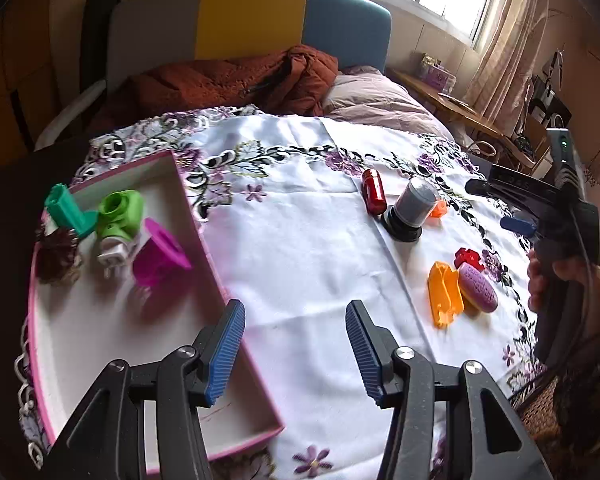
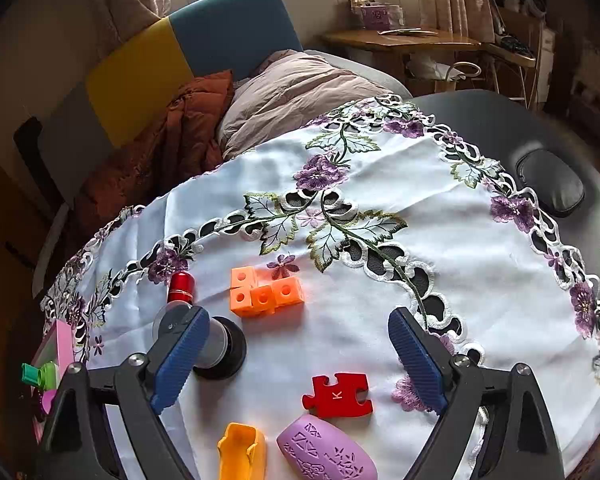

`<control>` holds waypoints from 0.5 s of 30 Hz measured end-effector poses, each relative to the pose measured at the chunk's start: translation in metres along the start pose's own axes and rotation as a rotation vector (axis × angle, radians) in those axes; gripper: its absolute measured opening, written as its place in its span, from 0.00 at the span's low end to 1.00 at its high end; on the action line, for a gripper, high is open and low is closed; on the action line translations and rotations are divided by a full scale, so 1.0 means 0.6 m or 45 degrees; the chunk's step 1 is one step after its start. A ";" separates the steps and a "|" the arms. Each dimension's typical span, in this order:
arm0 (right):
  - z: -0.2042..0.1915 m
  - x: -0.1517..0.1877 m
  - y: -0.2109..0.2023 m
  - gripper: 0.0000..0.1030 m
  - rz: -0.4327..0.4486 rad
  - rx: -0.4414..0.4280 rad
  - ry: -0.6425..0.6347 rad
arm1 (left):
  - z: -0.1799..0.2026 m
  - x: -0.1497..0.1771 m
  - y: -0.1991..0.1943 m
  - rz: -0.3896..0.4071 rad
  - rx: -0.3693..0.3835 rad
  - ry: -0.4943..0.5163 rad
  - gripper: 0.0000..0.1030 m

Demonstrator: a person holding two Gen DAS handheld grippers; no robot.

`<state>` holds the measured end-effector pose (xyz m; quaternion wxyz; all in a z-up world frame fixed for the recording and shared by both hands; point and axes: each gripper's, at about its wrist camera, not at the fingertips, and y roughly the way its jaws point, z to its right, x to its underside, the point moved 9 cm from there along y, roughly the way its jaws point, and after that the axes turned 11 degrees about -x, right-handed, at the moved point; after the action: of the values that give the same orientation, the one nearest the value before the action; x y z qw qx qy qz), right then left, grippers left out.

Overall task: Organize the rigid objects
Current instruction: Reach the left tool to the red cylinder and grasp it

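Note:
A pink-rimmed white tray (image 1: pixel 204 236) lies at the left and holds a teal piece (image 1: pixel 66 210), a green piece (image 1: pixel 120 216), a magenta piece (image 1: pixel 160 256) and a dark clump (image 1: pixel 58 254). My left gripper (image 1: pixel 296 344) is open and empty, above the tray's right rim. Loose on the cloth: a red cylinder (image 1: pixel 372 192), a grey jar (image 1: pixel 410 210), an orange piece (image 1: pixel 444 294), a purple oval (image 1: pixel 478 288) and a red puzzle piece (image 2: pixel 338 396). My right gripper (image 2: pixel 300 360) is open and empty above the puzzle piece, near orange cubes (image 2: pixel 264 292).
A white embroidered cloth (image 2: pixel 380 184) covers a dark round table (image 2: pixel 500 120). Behind it are a bed with a rust blanket (image 1: pixel 236 80) and a wooden side table (image 2: pixel 400 40). The right gripper's body and hand (image 1: pixel 560 248) show at the right of the left wrist view.

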<state>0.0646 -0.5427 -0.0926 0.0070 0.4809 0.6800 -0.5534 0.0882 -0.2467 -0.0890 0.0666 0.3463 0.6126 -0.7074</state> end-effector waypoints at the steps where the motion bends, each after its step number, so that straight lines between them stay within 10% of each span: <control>1: 0.002 0.000 0.000 0.89 -0.002 -0.003 0.010 | 0.008 -0.008 0.008 -0.008 0.014 -0.002 0.52; 15: 0.003 -0.003 0.002 0.89 -0.004 -0.050 0.052 | 0.124 -0.130 0.132 -0.062 0.064 0.088 0.41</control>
<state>0.0653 -0.5452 -0.0930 0.0015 0.4906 0.6916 -0.5300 0.1576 -0.3593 -0.1088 0.0196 0.3572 0.6046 -0.7117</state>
